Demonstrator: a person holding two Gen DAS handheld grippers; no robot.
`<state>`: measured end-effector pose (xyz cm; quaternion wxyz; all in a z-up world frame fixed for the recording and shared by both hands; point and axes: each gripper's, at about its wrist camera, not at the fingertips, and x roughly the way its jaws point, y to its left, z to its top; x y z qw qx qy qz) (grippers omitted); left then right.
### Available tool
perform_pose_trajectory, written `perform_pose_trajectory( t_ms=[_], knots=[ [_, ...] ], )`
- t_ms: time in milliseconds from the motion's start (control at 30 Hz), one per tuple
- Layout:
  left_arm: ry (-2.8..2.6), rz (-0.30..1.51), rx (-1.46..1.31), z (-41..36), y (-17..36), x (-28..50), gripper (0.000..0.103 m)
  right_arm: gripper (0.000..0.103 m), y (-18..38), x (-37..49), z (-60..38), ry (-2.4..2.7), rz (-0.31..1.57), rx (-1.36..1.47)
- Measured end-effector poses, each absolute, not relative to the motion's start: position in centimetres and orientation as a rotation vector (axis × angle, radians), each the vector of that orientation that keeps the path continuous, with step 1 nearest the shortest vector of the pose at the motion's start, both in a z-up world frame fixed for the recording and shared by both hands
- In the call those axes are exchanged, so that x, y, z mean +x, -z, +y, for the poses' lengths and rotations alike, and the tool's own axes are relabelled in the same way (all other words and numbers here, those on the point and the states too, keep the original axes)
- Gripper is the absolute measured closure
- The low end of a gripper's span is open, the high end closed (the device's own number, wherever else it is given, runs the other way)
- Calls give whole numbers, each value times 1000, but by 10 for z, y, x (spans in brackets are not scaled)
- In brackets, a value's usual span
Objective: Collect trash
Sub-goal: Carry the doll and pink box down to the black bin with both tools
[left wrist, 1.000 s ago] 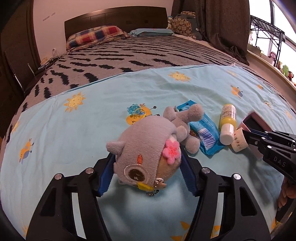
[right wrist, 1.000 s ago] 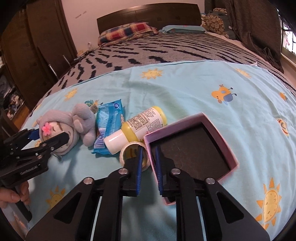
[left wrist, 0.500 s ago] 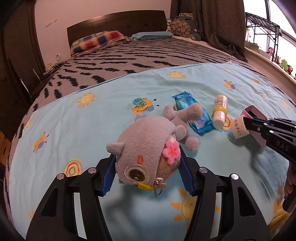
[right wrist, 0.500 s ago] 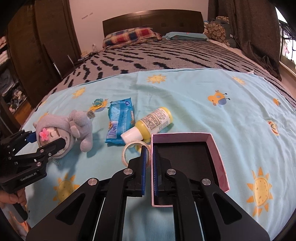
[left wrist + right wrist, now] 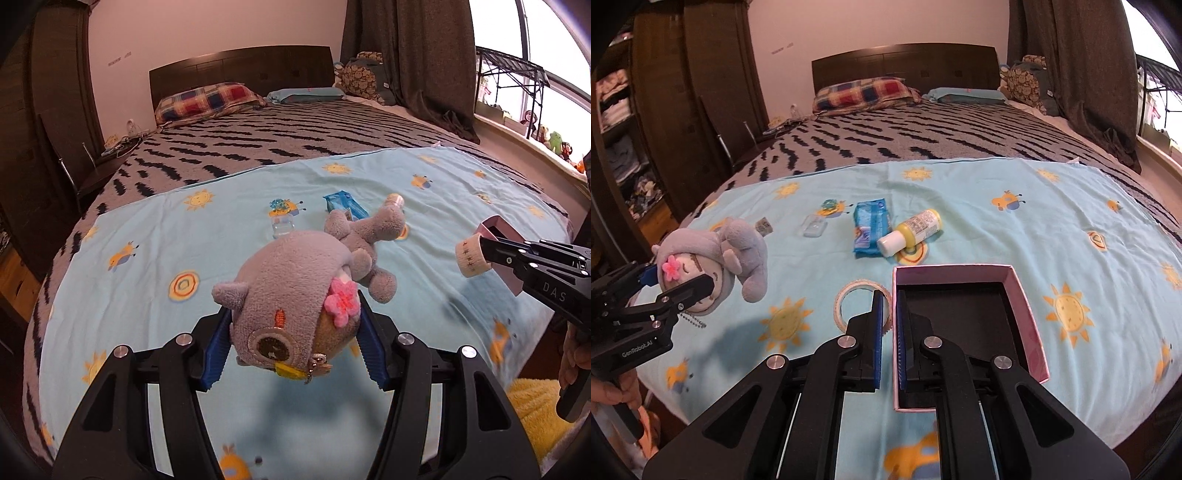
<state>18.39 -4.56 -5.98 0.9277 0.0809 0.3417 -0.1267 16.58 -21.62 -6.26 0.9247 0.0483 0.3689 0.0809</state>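
- Trash on the light-blue sheet (image 5: pixel 960 184) of the bed only partly gathered; judged mid-carry, with both tongs loaded and raised above the sheet.
- Far left: left tongs (image 5: pixel 674 282) clamped on the head of a grey plush doll (image 5: pixel 713 258), body dangling free, shadow on the sheet below.
- Next over: a small clear wrapper (image 5: pixel 814 225) lying flat, apart from the rest.
- Centre: a blue wipes packet (image 5: pixel 870 229) just beside a yellow bottle (image 5: pixel 912 230) with a white cap, both on the sheet, probably left to collect.
- Right of centre: a tape roll (image 5: pixel 849 295) at the tip of the right tongs (image 5: pixel 888 295); pinched or merely hooked, cannot tell.
- Right: right tongs closed tight on the near-left wall of the pink box (image 5: pixel 1023 295), box empty inside.
- Next move, as a guess: set the box down near the packet and bottle, free a pair of tongs, drop items in.
- In the way: plush occupying the left tongs; bottle likely to roll.
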Motion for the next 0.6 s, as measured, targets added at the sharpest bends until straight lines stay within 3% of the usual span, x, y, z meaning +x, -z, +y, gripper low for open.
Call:
perform_pose_trajectory(
  t_ms=[600],
  knots=[
    [298,669,124,-14,72,48,46,95,69,46,-181,-243,734,76]
  ],
)
